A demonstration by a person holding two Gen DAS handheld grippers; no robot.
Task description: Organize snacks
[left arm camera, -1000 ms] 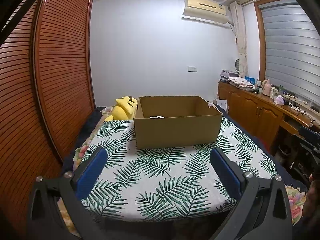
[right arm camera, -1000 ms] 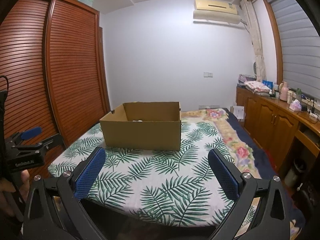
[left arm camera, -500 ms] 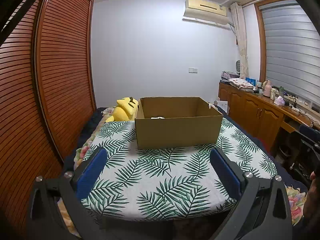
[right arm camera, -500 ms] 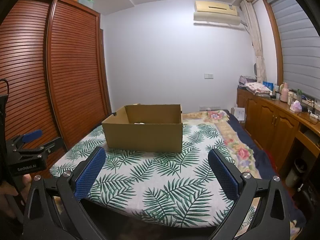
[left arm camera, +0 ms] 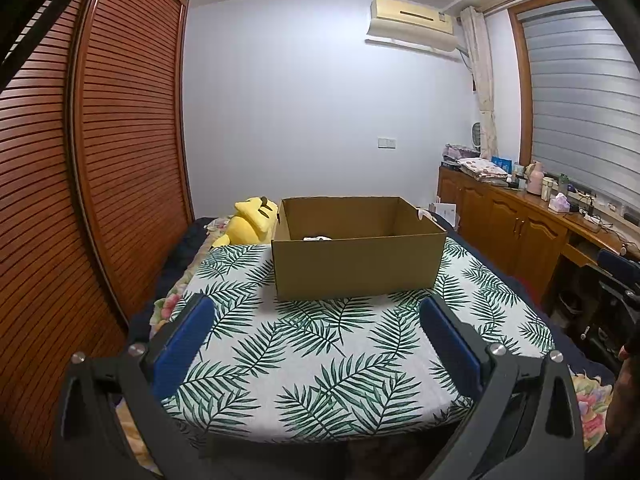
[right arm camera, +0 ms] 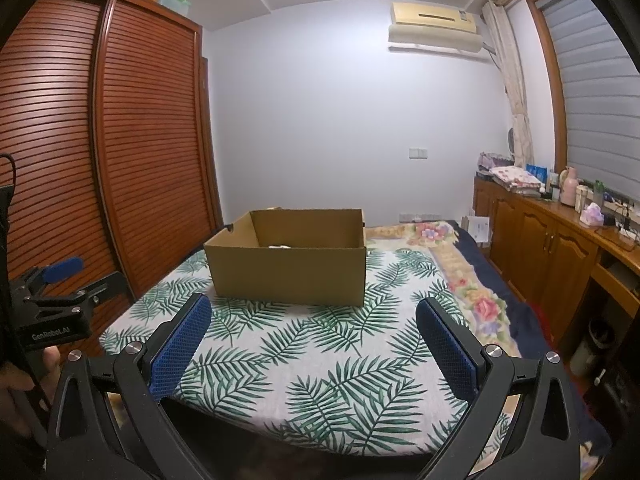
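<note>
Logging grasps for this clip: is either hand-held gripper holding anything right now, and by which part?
Nothing is held. The left hand-held gripper and right hand-held gripper are both open, short of the cardboard box.

Matt brown cardboard box; leaf-print cloth cover, smooth. Slatted wooden wardrobe doors, semi-gloss. Gripper pads: textured blue, probably rubber.

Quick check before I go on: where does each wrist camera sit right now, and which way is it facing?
Left wrist: behind the left hand-held gripper, open, facing the cardboard box squarely across the leaf-print cloth; a hand at the right edge.
Right wrist: behind the right hand-held gripper, open, seeing the box from its right; the left gripper and fingers at the left edge.
Shared: box, cloth, wardrobe, air conditioner.
</note>
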